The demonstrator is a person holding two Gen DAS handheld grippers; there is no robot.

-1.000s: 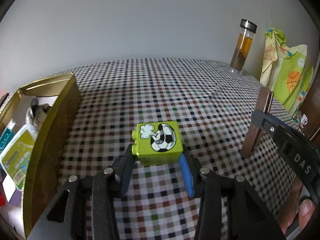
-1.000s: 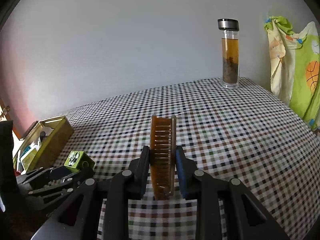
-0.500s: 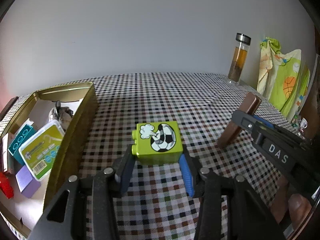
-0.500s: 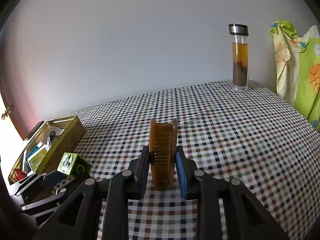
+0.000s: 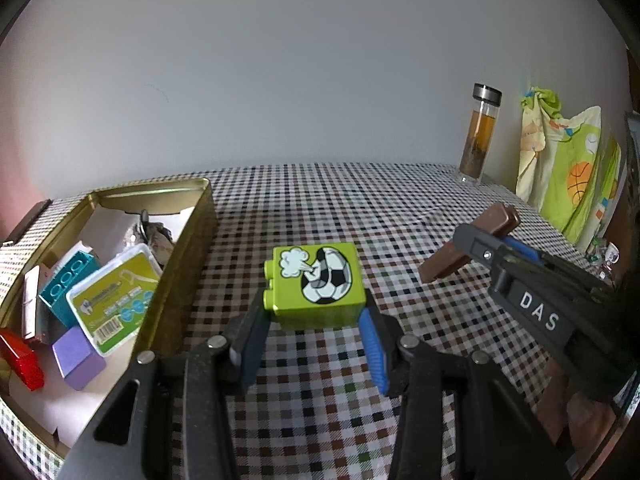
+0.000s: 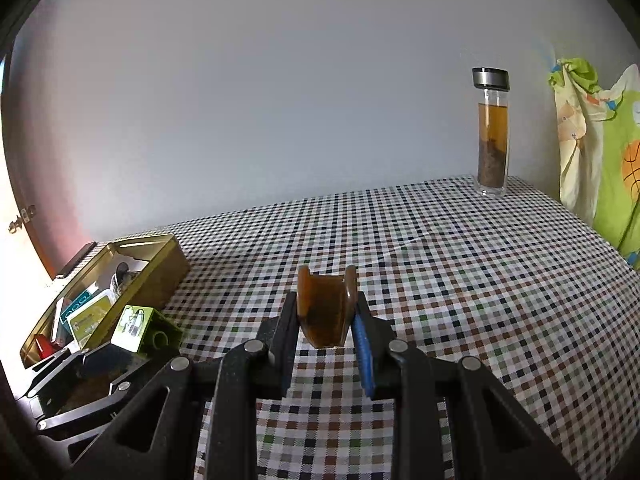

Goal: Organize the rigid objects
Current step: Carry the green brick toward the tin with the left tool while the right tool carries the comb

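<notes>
Football print (image 5: 326, 276) in left view only

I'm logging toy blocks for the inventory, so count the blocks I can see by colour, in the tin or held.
Green: 1, the green block held in the left gripper
Teal: 1, the teal block in the tin
Purple: 1, the purple block
Red: 1, the red block
Total: 4
</notes>
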